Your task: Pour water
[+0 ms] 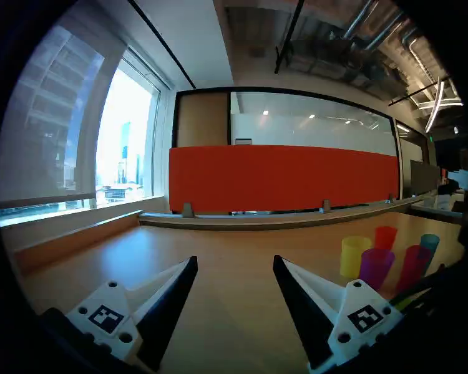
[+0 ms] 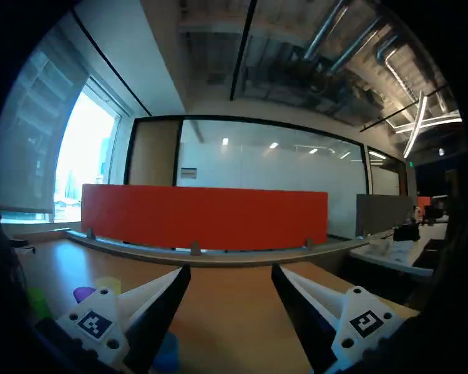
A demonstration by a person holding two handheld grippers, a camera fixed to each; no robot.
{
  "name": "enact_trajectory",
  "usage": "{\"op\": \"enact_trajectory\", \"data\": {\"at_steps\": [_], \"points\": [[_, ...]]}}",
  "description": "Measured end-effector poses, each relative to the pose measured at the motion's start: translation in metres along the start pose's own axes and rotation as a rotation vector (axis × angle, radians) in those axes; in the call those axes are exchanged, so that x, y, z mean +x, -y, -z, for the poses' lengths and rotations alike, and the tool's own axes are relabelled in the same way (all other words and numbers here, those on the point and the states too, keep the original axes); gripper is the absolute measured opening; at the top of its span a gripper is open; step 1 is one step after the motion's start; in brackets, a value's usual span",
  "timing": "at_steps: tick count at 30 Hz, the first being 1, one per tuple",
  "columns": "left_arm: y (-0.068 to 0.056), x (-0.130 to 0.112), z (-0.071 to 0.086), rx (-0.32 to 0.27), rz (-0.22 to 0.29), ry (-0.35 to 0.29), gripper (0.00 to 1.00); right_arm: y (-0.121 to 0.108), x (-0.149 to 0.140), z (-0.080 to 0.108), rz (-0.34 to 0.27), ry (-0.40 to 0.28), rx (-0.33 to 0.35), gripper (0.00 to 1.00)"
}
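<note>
Several coloured plastic cups stand on the wooden table [image 1: 234, 262] to the right of my left gripper [image 1: 234, 268]: a yellow cup [image 1: 354, 255], a purple cup [image 1: 375, 268], an orange cup [image 1: 385, 237], a pink cup [image 1: 415, 265] and a teal cup [image 1: 429, 243]. That gripper is open, low over the table, with nothing between its fingers. My right gripper [image 2: 231, 277] is open too, with bare table between its fingers. Past its left finger peek a purple cup [image 2: 83, 293], a yellow cup [image 2: 109, 284], a green cup [image 2: 38, 302] and a blue cup [image 2: 166, 355].
An orange divider panel [image 1: 284, 176] runs along the table's far edge, with a glass wall behind it. A window [image 1: 118, 149] and a ledge lie to the left. Another desk [image 2: 390, 252] with items sits to the right in the right gripper view.
</note>
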State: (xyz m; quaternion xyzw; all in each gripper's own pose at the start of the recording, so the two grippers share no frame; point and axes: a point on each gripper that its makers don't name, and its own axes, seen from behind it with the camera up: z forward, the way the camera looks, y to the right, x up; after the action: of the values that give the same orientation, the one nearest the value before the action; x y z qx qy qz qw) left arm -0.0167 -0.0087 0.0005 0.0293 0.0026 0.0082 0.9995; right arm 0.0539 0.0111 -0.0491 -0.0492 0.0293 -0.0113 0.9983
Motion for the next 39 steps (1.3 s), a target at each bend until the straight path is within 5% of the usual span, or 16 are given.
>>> {"op": "enact_trajectory", "data": {"at_steps": [21, 39], "points": [[-0.001, 0.0, 0.0, 0.0, 0.0, 0.0, 0.89, 0.028, -0.059, -0.027, 0.002, 0.032, 0.079, 1.0], [-0.001, 0.0, 0.0, 0.0, 0.0, 0.0, 0.89, 0.02, -0.09, -0.032, -0.031, 0.087, 0.069, 1.0]]}}
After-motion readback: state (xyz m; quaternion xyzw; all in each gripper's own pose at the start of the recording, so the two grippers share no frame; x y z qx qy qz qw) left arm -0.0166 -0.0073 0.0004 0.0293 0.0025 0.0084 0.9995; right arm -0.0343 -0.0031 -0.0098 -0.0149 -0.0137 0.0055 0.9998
